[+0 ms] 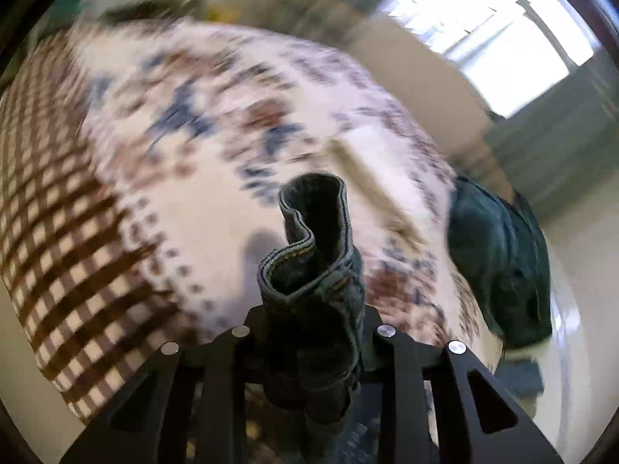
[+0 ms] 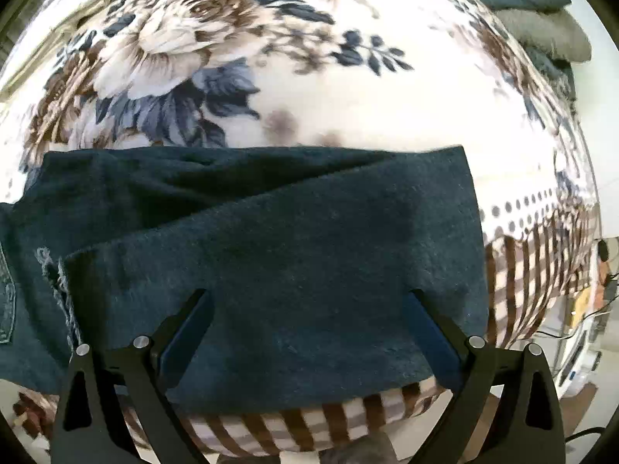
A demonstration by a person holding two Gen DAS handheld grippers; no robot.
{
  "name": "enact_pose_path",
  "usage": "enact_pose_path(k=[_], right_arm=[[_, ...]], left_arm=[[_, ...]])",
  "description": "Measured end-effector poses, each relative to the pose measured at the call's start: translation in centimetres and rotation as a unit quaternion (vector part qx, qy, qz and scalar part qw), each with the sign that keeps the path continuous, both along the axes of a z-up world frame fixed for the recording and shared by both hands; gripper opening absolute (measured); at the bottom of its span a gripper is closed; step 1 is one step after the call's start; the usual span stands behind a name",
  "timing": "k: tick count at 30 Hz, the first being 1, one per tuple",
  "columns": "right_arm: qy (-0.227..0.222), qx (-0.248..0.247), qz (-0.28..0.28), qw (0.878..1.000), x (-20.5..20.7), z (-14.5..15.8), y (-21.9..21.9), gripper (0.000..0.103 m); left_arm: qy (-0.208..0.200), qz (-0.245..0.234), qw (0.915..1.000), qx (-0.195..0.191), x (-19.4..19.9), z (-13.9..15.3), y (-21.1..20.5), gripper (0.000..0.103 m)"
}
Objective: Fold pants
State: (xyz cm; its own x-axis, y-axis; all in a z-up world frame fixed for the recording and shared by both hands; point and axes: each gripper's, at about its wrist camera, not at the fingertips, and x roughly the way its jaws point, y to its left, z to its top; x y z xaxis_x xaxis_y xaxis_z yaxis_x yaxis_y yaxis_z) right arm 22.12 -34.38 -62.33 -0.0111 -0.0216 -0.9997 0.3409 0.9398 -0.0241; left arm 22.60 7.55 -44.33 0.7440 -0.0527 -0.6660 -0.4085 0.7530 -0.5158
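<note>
Dark blue jeans [image 2: 271,239] lie folded across the floral blanket [image 2: 309,89] in the right wrist view, one leg laid over the other, with a frayed hem at the left. My right gripper [image 2: 307,301] is open, its fingers spread wide just above the jeans near the blanket's front edge. In the left wrist view, my left gripper [image 1: 313,328] is shut on a curled, stitched edge of the jeans [image 1: 313,239], lifted above the blanket [image 1: 193,154]. The view is blurred by motion.
A pile of dark and grey clothes [image 2: 541,19] sits at the far right corner of the blanket. More dark clothing [image 1: 499,263] lies at the blanket's right edge in the left wrist view. A bright window [image 1: 487,31] is behind. Cables and clutter [image 2: 588,309] lie past the checked border.
</note>
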Motion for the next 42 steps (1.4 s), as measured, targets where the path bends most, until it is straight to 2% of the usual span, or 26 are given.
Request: enact_pose_path(k=[1, 5, 9, 10, 13, 18, 19, 22, 24, 25, 26, 29, 31, 33, 34, 35, 37, 40, 42], right_arm=[[-0.002, 0.008, -0.001, 1.000, -0.5, 0.2, -0.7, 0.100], [-0.017, 0.026, -0.003, 1.000, -2.4, 1.4, -3.8, 0.100], [-0.030, 0.040, -0.023, 0.998, -4.1, 2.6, -8.8, 0.100], [-0.032, 0.040, -0.031, 0.998, -4.5, 2.8, -10.2, 0.100], [-0.043, 0.046, -0.059, 0.996, -5.8, 3.1, -15.7, 0.100], [-0.057, 0.080, -0.119, 0.988, -8.3, 2.1, -24.4, 0.100], [-0.058, 0.086, -0.128, 0.986, -8.5, 1.8, -25.9, 0.100], [-0.068, 0.121, -0.163, 0.977, -9.4, 0.7, -29.4, 0.100], [-0.071, 0.147, -0.186, 0.969, -10.0, 0.1, -31.1, 0.100], [-0.074, 0.164, -0.196, 0.964, -10.3, -0.2, -31.9, 0.100], [-0.078, 0.181, -0.202, 0.959, -10.5, -0.4, -32.4, 0.100], [-0.090, 0.224, -0.210, 0.948, -10.7, -0.6, -33.0, 0.100], [-0.100, 0.251, -0.204, 0.941, -10.3, -0.4, -32.5, 0.100], [-0.107, 0.278, -0.193, 0.935, -9.6, -0.2, -31.6, 0.100], [-0.109, 0.293, -0.185, 0.932, -9.5, 0.3, -30.9, 0.100], [-0.112, 0.310, -0.175, 0.928, -9.0, 0.5, -30.2, 0.100], [-0.112, 0.331, -0.155, 0.924, -7.9, 0.9, -28.6, 0.100], [-0.110, 0.360, -0.127, 0.918, -6.4, 0.9, -25.9, 0.100], [-0.101, 0.366, -0.112, 0.918, -5.1, 0.1, -24.1, 0.100]], left_arm=[[-0.013, -0.023, 0.9996, 0.014, -0.1, 1.9, -2.3, 0.023], [-0.029, -0.087, 0.9950, 0.039, -0.8, 5.9, -9.9, 0.023], [-0.026, -0.156, 0.9853, 0.065, -0.9, 6.8, -18.0, 0.023], [-0.017, -0.181, 0.9801, 0.080, -0.9, 6.5, -21.1, 0.023], [0.003, -0.227, 0.9703, 0.083, -1.0, 4.7, -26.7, 0.023], [0.054, -0.303, 0.9454, 0.106, -0.6, -0.9, -36.1, 0.023], [0.062, -0.309, 0.9433, 0.106, -0.4, -1.8, -37.0, 0.023], [0.109, -0.336, 0.9280, 0.119, -0.3, -6.0, -40.9, 0.023], [0.133, -0.342, 0.9224, 0.121, -0.2, -8.0, -42.0, 0.023], [0.151, -0.352, 0.9148, 0.129, -0.4, -9.0, -43.0, 0.023], [0.169, -0.353, 0.9115, 0.127, -0.3, -9.8, -43.3, 0.025], [0.216, -0.341, 0.9077, 0.115, -0.1, -10.5, -43.5, 0.032], [0.232, -0.338, 0.9067, 0.100, -0.4, -10.2, -43.4, 0.035], [0.244, -0.333, 0.9065, 0.089, -0.5, -9.2, -42.8, 0.043], [0.248, -0.330, 0.9068, 0.084, -0.6, -8.5, -42.5, 0.052], [0.248, -0.325, 0.9092, 0.077, -0.6, -7.7, -41.9, 0.065], [0.242, -0.312, 0.9166, 0.066, -0.9, -6.1, -40.3, 0.078], [0.236, -0.287, 0.9257, 0.070, -1.0, -4.5, -38.0, 0.087], [0.234, -0.266, 0.9323, 0.072, -1.0, -3.8, -36.1, 0.087]])
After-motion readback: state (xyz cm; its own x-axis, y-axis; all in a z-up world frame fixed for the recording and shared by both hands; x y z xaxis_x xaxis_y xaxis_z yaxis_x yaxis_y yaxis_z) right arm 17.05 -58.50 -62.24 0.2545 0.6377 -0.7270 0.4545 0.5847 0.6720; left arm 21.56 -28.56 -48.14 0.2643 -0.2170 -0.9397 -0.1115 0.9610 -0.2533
